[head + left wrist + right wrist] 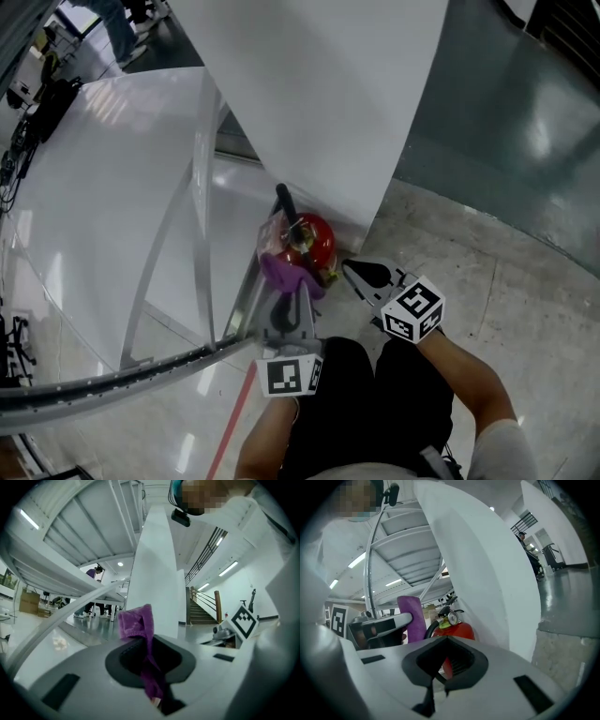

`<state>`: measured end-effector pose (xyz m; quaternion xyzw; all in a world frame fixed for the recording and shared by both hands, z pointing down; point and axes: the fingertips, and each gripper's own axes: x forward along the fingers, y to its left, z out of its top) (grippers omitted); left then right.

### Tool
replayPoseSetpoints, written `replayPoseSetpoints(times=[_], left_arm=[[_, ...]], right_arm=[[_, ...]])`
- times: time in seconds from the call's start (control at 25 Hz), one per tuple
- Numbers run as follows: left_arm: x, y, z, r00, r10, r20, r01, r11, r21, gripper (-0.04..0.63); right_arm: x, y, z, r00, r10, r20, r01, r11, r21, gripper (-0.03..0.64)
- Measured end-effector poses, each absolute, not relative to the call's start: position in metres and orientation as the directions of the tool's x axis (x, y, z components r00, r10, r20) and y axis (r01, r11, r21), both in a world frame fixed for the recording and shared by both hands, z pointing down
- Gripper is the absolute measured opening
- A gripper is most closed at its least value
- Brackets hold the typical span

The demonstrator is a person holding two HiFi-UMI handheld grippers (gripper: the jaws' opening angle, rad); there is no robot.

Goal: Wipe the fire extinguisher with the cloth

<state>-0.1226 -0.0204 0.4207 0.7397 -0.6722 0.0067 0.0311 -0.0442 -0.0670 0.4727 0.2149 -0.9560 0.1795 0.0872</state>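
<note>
A red fire extinguisher (313, 242) with a black handle stands on the floor against the foot of a white pillar (328, 103). My left gripper (284, 298) is shut on a purple cloth (284, 272), which lies against the extinguisher's near left side. In the left gripper view the cloth (137, 624) sticks up out of the jaws of that gripper (147, 663). My right gripper (362, 274) hovers just right of the extinguisher, shut and holding nothing. In the right gripper view the extinguisher (458, 631) and the cloth (411, 618) show beyond that gripper (445, 663).
A curved white panel with metal frame tubes (201, 216) rises at the left, close to the extinguisher. A red line (234, 412) runs along the floor by the person's black-clad knees (375, 394). A staircase (202, 612) shows far off.
</note>
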Motion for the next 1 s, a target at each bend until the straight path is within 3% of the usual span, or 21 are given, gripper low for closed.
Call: replayPoseSetpoints(times=[0.48, 1.0], left_arm=[[-0.103, -0.005, 0.33, 0.073, -0.987, 0.143, -0.997, -0.073, 0.001, 0.043], [-0.078, 0.027, 0.117, 0.107, -0.971, 0.215, -0.994, -0.112, -0.013, 0.041]], right_arm=[[-0.023, -0.045, 0.389, -0.842, -0.468, 0.267, -0.538, 0.764, -0.358, 0.014], [-0.005, -0.005, 0.17, -0.805, -0.499, 0.322, -0.585, 0.757, -0.29, 0.014]])
